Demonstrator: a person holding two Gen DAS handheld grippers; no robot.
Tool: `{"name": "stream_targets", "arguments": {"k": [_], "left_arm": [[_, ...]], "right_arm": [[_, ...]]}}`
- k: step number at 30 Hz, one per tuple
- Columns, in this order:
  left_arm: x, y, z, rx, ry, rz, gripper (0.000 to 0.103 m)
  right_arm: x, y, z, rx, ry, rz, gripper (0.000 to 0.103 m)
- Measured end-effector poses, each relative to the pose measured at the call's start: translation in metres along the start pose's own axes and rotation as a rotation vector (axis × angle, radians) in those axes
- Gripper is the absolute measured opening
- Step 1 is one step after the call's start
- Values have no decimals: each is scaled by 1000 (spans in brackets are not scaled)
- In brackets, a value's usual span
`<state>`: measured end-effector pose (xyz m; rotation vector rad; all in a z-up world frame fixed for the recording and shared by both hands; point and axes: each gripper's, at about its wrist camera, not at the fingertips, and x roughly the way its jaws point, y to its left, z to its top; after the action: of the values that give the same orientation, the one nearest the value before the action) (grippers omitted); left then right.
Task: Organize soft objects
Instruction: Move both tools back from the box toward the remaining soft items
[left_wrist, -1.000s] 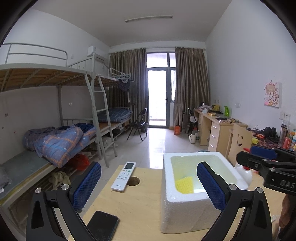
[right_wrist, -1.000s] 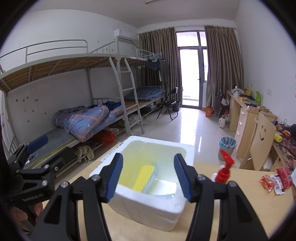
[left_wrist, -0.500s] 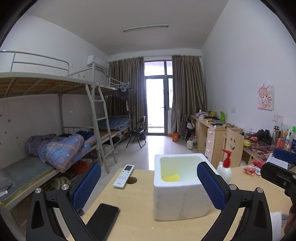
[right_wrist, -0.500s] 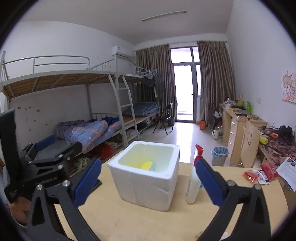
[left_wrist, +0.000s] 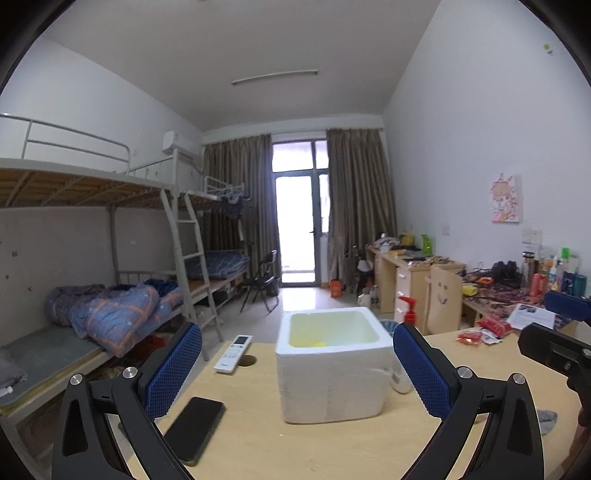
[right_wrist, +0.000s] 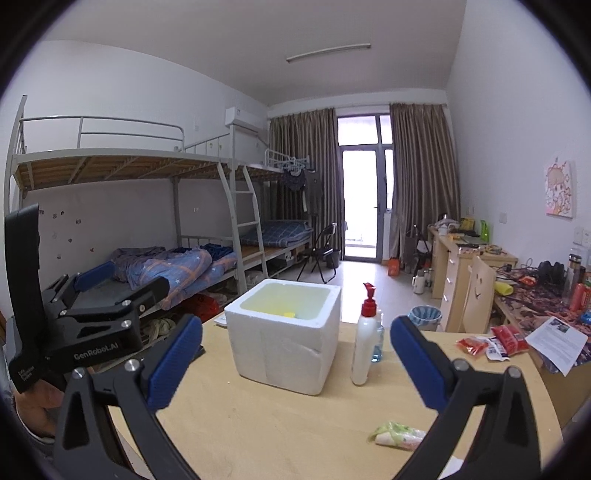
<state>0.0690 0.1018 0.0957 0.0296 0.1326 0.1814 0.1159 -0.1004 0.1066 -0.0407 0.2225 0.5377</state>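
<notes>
A white foam box (left_wrist: 332, 384) stands on the wooden table (left_wrist: 258, 450). A yellow sponge (left_wrist: 314, 343) lies inside it and barely shows over the rim. My left gripper (left_wrist: 296, 354) is open and empty, well short of the box. In the right wrist view the same box (right_wrist: 284, 350) sits straight ahead with the sponge (right_wrist: 289, 314) inside. My right gripper (right_wrist: 295, 332) is open wide, also empty and clear of the box. A soft green-and-white bundle (right_wrist: 397, 435) lies on the table near its right finger. A grey cloth (left_wrist: 546, 419) lies at the table's right side.
A black phone (left_wrist: 194, 424) and a white remote (left_wrist: 233, 352) lie left of the box. A red-topped pump bottle (right_wrist: 365, 339) and a small clear bottle (right_wrist: 376, 343) stand right of it. Red snack packets (right_wrist: 491, 341) and a paper sheet (right_wrist: 557, 338) lie far right.
Both grippers have pulled back from the foam box, which now looks smaller and farther. The right jaws widened from half open to fully open. The sponge stayed in the box.
</notes>
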Motion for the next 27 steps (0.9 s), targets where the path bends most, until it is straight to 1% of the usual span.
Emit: {"name": "stream_targets", "arguments": {"k": [2,6,9,11,13,16,20,24,27], "left_arm": [[-8,-4,-5,2,-10,-20,103],[-24,-14,-19,14,-16,-43,103],[-36,-16,-30,2,-40,-32,103],[-40,-18,-39,-17,-41,-46,103],[-43,-18,-46,-34,-45,-57,103],[-48,-22,-63,-42,-50,-54,103],[-48,-27,-82,-42,-19,-70,103],[-46,-28,-97,-54,1,-83,103],[-44,-31,-104,-50,21,-77,103]], "right_arm": [[-9,-1,-7,-2,-16,-9,103],[-23,-2,-24,-12,-39,-56,103],[-29,-2,-38,-26,-34,-80,103],[-32,-1,-47,-32,-35,-97,103],[-33,-3,-56,-24,-26,-95,103],[-35,-5,-70,-9,-20,-102,103],[-32,-2,-85,-21,-12,-133,103],[-30,0,-98,-19,-2,-128,103],[-26,2,-102,-9,14,-119,103]]}}
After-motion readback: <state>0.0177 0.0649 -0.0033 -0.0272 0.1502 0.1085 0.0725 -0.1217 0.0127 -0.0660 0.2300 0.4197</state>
